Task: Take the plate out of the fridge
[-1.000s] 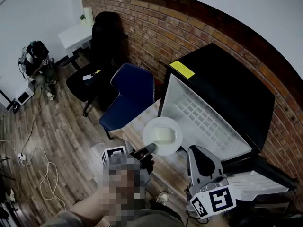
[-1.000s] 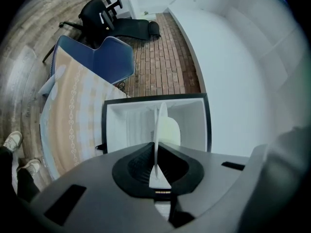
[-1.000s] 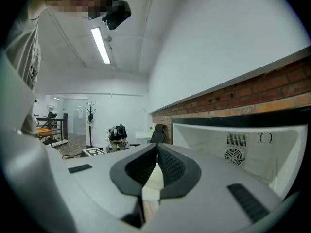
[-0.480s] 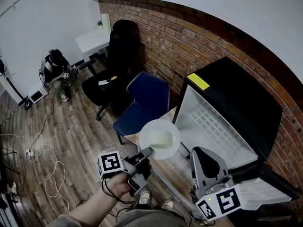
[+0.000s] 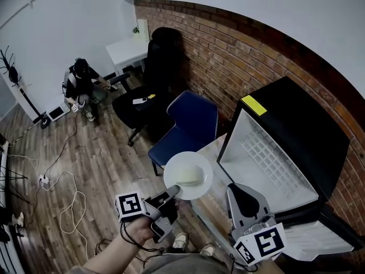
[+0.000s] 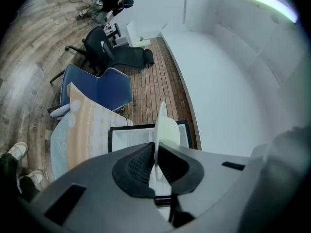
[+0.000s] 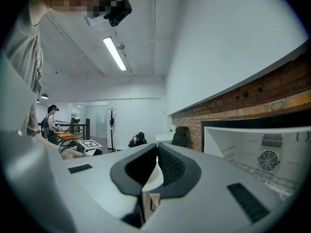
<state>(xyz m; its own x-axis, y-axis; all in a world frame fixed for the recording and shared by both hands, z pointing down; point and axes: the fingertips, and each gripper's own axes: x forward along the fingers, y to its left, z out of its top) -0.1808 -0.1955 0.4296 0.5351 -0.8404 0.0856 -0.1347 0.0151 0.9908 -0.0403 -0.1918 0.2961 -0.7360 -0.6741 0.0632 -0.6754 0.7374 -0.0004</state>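
Observation:
A white plate (image 5: 188, 176) with a pale slab of food on it hangs in the air left of the open fridge (image 5: 296, 124), clear of its white inside (image 5: 268, 161). My left gripper (image 5: 173, 196) is shut on the plate's near rim. In the left gripper view the plate (image 6: 161, 125) stands edge-on between the pressed pads of my left gripper (image 6: 156, 161). My right gripper (image 5: 235, 192) hovers low in front of the fridge, shut with nothing in it. In its own view the right gripper (image 7: 157, 147) has its tips meeting.
A blue chair (image 5: 185, 127) and a black office chair (image 5: 154, 87) stand left of the fridge along the brick wall (image 5: 228, 50). A cloth-covered table (image 6: 77, 130) lies under the plate. The fridge door (image 5: 319, 233) hangs open at lower right. A person (image 5: 82, 81) sits on the floor among cables (image 5: 57, 201).
My left gripper has carried the plate away from the fridge opening, leftward and toward me. The right gripper has kept its place in front of the fridge.

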